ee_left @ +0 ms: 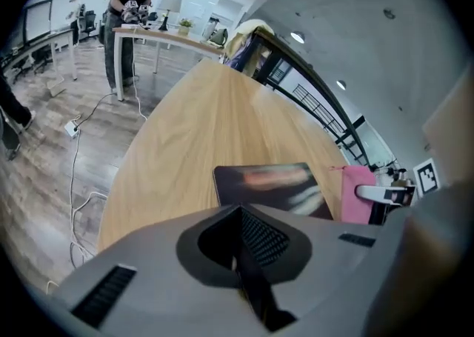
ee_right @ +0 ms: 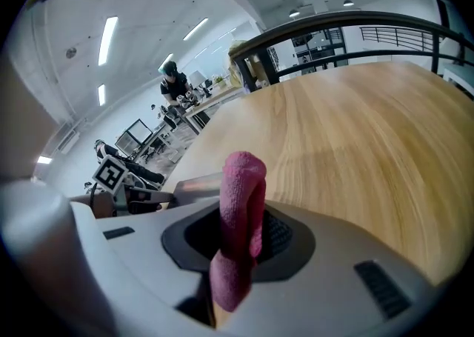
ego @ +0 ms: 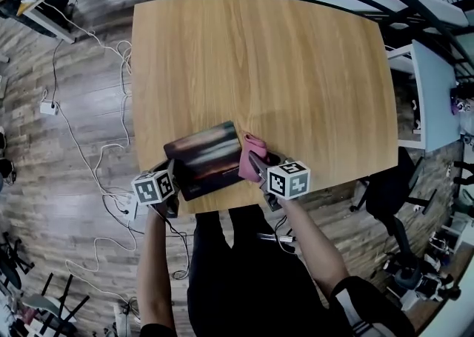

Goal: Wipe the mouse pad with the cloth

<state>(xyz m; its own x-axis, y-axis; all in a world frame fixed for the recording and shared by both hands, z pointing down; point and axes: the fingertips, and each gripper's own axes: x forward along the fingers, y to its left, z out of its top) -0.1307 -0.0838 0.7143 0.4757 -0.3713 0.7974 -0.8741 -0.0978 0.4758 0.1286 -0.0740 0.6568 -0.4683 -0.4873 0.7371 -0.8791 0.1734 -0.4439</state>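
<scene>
The right tool (ego: 258, 169) pinches the pink cloth (ego: 250, 152), which stands folded up out of its jaws at the right short edge of the mouse pad (ego: 207, 156). The pad lies by the near edge of the worktop (ego: 281, 61), its long axis running leftward from that tool. The left tool (ego: 169, 193), jaws pressed together with nothing seen between them, sits at the pad's near left corner, so the right one looks better placed to sweep.

mouse pad (ego: 205, 158) x1, cloth (ego: 251, 144) x1, hand-held grippers (ego: 172, 175) (ego: 257, 167) x2
</scene>
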